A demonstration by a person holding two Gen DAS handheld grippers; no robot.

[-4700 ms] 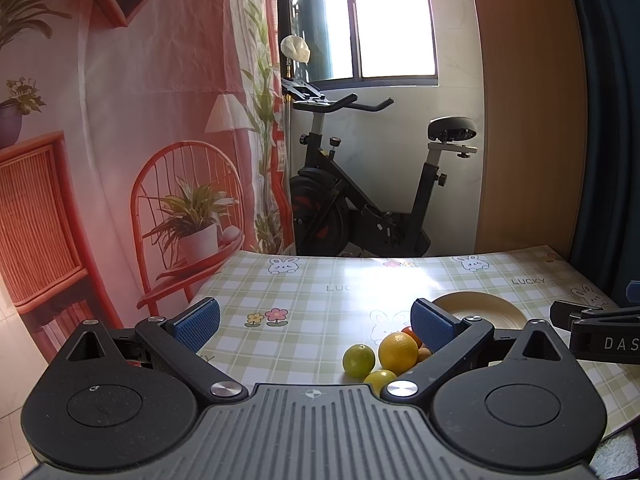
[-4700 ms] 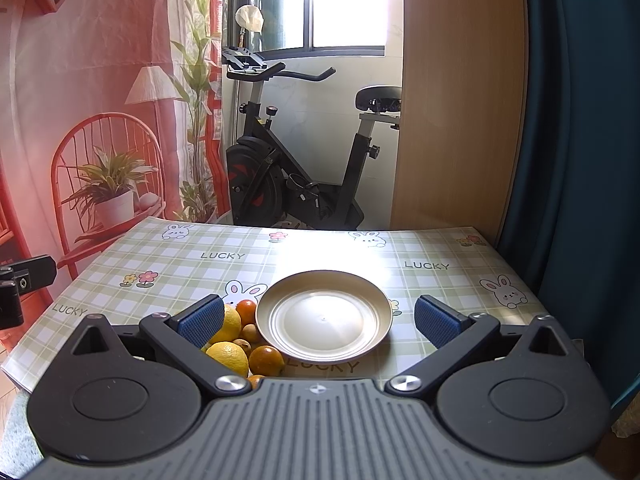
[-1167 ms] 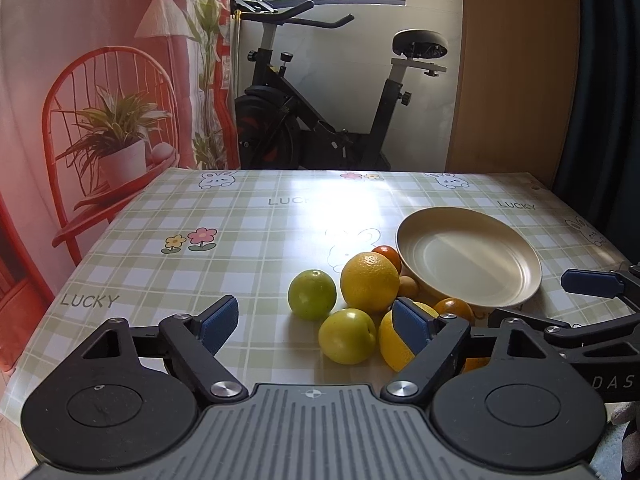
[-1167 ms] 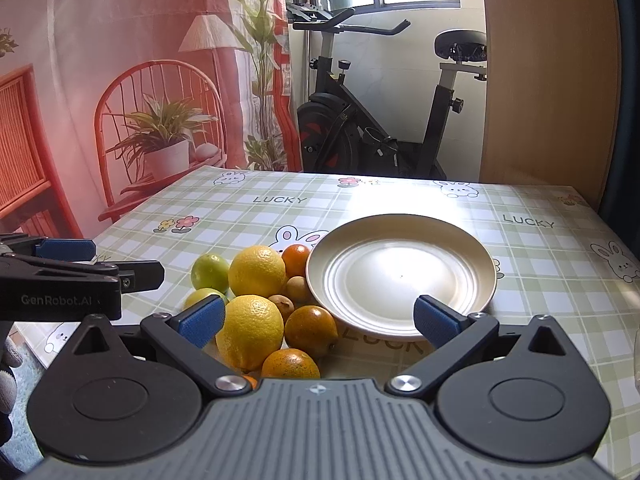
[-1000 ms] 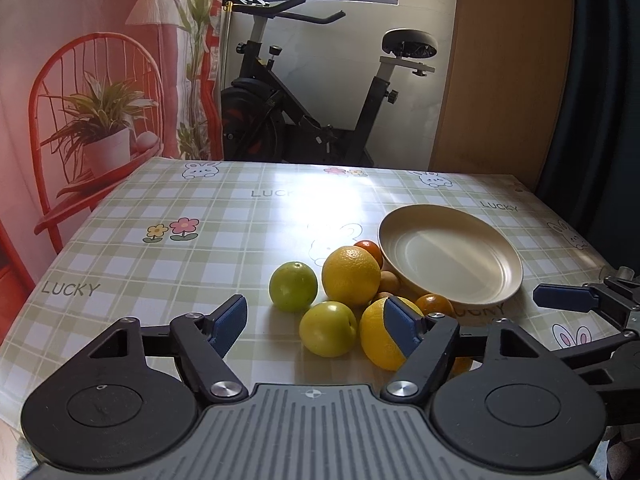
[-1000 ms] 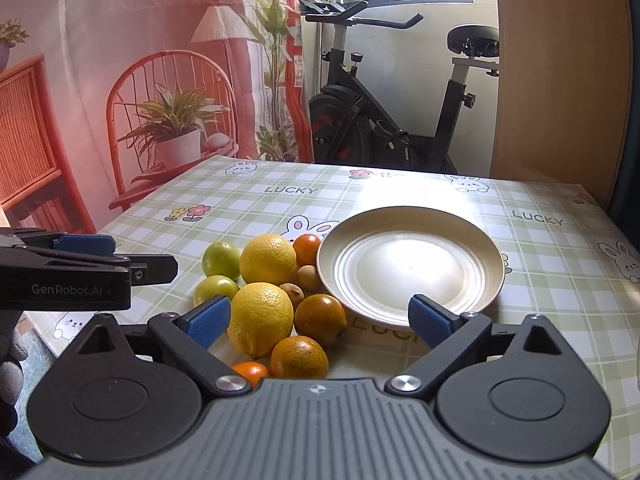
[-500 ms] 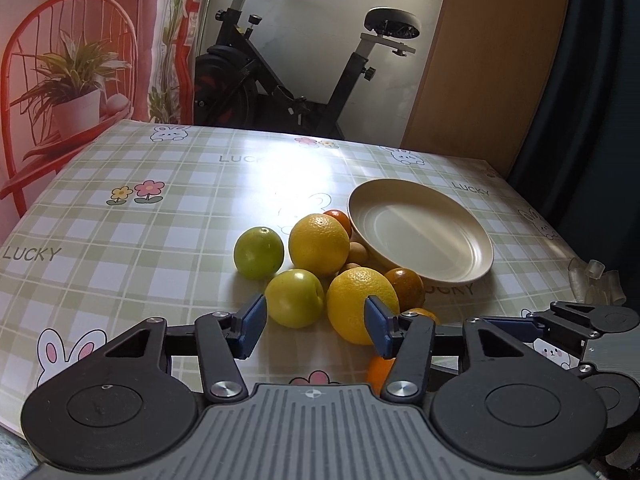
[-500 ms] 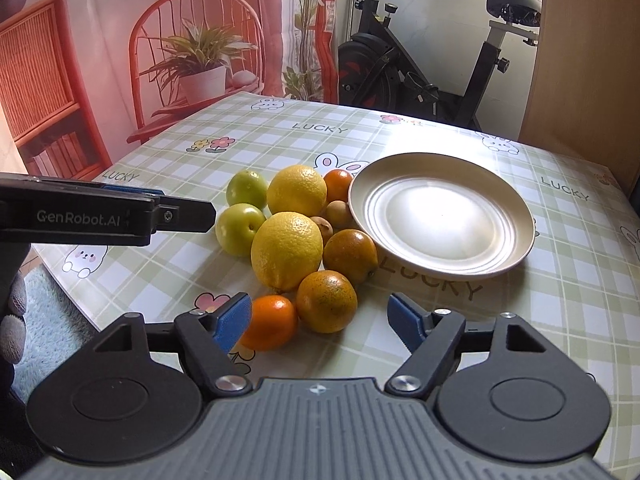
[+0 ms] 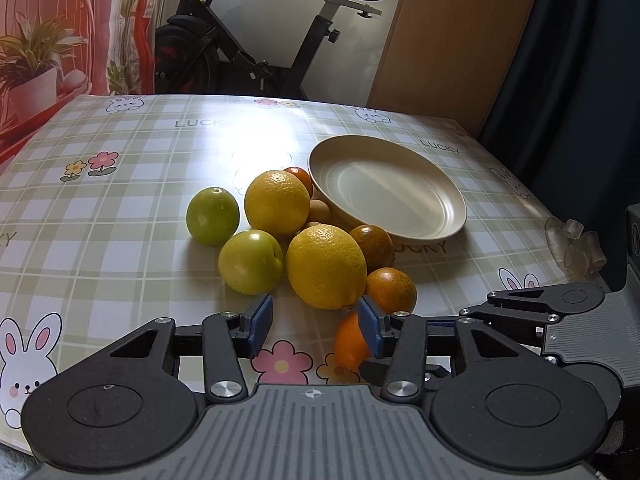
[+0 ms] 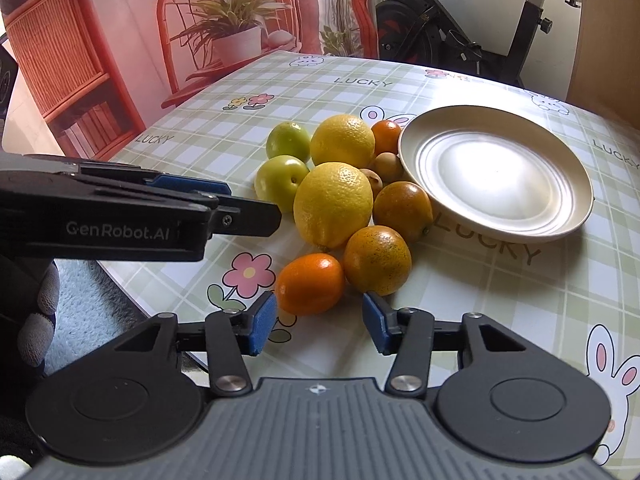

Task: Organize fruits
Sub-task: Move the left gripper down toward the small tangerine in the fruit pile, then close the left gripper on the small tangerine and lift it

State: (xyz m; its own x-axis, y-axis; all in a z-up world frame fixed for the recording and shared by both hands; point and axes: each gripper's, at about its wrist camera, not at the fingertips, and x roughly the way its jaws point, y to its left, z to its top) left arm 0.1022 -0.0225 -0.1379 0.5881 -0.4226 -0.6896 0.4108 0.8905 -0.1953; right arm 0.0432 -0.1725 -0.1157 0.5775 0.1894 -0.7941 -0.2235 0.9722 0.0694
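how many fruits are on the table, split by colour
Large yellow fruits: 2
Green fruits: 2
Orange fruits: 4
Small tan-brown fruits: 2
Total: 10, all beside the plate, none on it.

"GenRobot.AI" on left hand-held gripper [image 10: 256, 204], "LUCKY" repeated across checked tablecloth [image 10: 360, 80]

Both the left gripper [image 9: 316, 324] and right gripper [image 10: 319, 322] have lowered toward the fruit pile [image 10: 340, 200], jaws narrowed.
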